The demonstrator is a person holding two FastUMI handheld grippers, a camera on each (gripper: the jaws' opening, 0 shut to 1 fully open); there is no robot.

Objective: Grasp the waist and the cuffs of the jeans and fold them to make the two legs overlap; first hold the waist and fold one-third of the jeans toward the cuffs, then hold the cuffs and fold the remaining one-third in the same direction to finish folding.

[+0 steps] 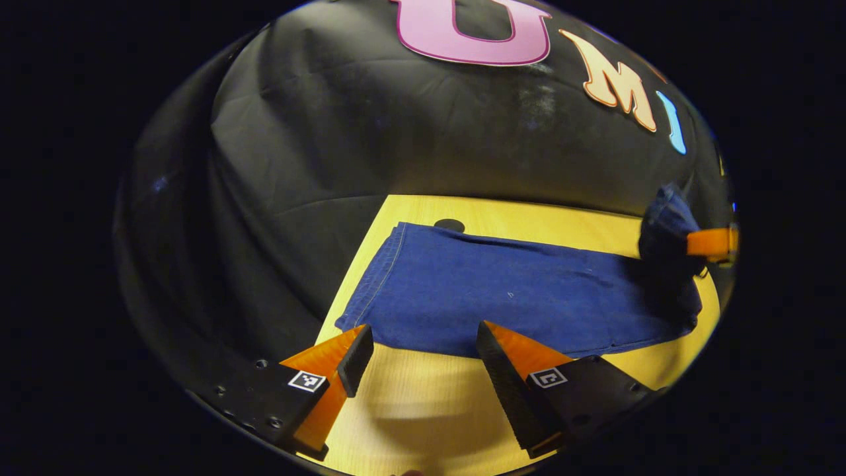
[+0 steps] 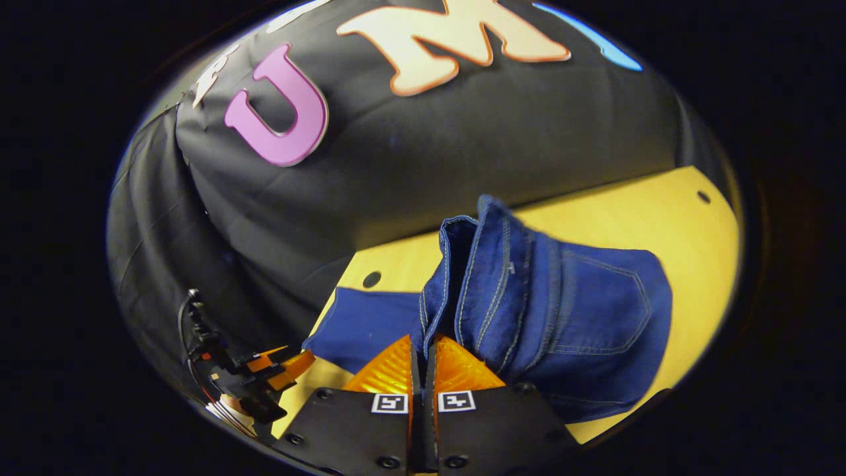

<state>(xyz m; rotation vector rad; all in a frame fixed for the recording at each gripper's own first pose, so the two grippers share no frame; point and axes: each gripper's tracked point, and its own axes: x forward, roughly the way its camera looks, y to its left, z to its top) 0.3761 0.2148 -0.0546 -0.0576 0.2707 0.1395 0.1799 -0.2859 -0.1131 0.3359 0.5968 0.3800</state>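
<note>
Jeans (image 1: 515, 297) lie on the yellow table (image 1: 423, 396), already doubled so the legs overlap, stretched lengthwise with the cuffs (image 1: 370, 291) toward the booth's left wall and the waist (image 2: 476, 264) at the other end. The waist end is raised off the table: in the right gripper view it stands up as a bunched fold with its seams and a back pocket (image 2: 595, 304) facing out, the rest of the cloth sloping down to the tabletop.

The right gripper (image 2: 423, 357) has its two fingers pressed nearly together on the waistband edge, pinching the denim between them. In the left gripper view it shows far off at the right, with the dark bundle of waist cloth (image 1: 667, 228) hanging from it.

The left gripper (image 1: 423, 354) hangs over bare table just short of the near edge of the jeans, close to the cuffs, fingers spread wide with nothing between them. In the right gripper view it sits low at the left (image 2: 277, 370), beside the cuff end.

A round hole (image 1: 449, 225) in the table peeks out just behind the jeans.
</note>
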